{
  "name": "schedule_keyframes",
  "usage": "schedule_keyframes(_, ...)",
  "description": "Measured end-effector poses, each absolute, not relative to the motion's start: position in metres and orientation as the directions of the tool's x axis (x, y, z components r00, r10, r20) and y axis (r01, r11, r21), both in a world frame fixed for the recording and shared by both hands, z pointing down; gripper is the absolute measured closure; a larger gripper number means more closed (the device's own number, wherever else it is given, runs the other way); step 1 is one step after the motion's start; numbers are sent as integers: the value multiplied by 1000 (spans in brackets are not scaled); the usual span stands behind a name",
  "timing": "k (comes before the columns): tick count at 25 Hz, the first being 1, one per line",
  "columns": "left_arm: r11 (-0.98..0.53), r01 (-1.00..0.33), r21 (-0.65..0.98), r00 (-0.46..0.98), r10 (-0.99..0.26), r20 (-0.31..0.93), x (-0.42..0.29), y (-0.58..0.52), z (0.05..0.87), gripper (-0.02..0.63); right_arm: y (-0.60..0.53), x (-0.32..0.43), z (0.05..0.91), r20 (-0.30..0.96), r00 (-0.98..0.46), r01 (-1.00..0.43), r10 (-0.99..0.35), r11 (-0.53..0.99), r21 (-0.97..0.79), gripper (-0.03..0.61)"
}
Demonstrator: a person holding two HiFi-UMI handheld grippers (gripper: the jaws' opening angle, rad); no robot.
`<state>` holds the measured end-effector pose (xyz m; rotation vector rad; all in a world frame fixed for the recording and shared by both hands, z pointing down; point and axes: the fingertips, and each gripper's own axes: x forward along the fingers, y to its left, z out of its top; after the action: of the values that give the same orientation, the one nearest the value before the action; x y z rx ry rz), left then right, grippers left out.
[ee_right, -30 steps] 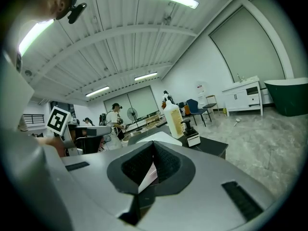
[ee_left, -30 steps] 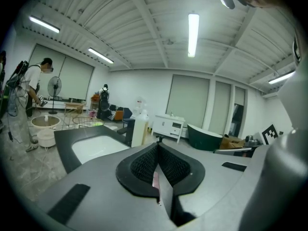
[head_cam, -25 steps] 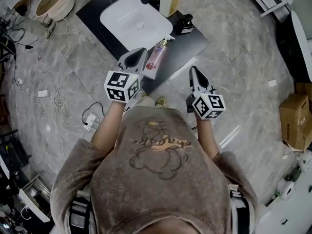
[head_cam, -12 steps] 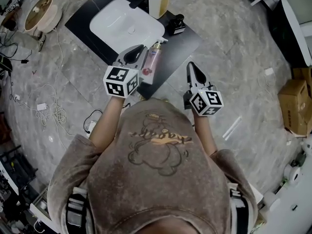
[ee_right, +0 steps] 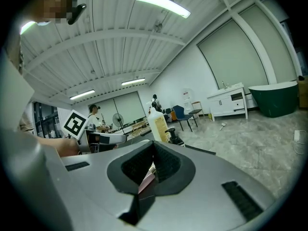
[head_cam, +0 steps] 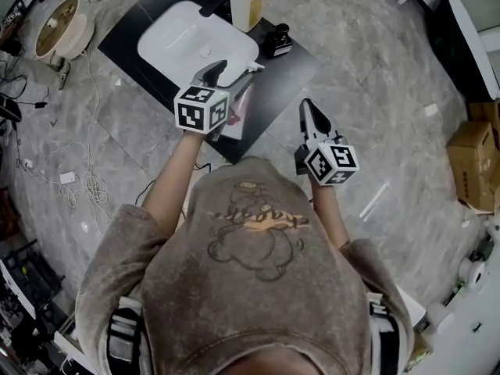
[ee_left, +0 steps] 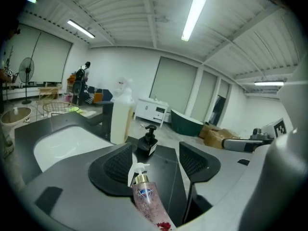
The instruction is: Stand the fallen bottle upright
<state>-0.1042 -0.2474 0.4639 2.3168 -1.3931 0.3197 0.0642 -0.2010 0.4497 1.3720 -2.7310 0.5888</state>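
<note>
Your left claw (ee_left: 156, 163): wide, just opened, straddling fallen clear pump bottle of pink liquid (ee_left: 147, 203), pads clear of it. Bottle lies on black desk (head_cam: 293, 69), pump toward 1 o'clock. Your right claw (ee_right: 154, 163): closed. Translucent jug of yellow liquid (head_cam: 247, 2) at 12 o'clock.

readable text: none | bottle (ee_left: 147, 207): blue shield logo (lettering too small) | marker cubes (head_cam: 201, 108): coded squares only

Head overhead, gripper views low, bottle (ee_left: 147, 203) shared
</note>
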Motion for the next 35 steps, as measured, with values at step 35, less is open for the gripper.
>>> schedule_keyframes(35, -505, -842, 189, 411, -373, 832, -65, -349, 663, 309, -226, 157, 491, 304, -395, -893, -867, 285, -348, 583)
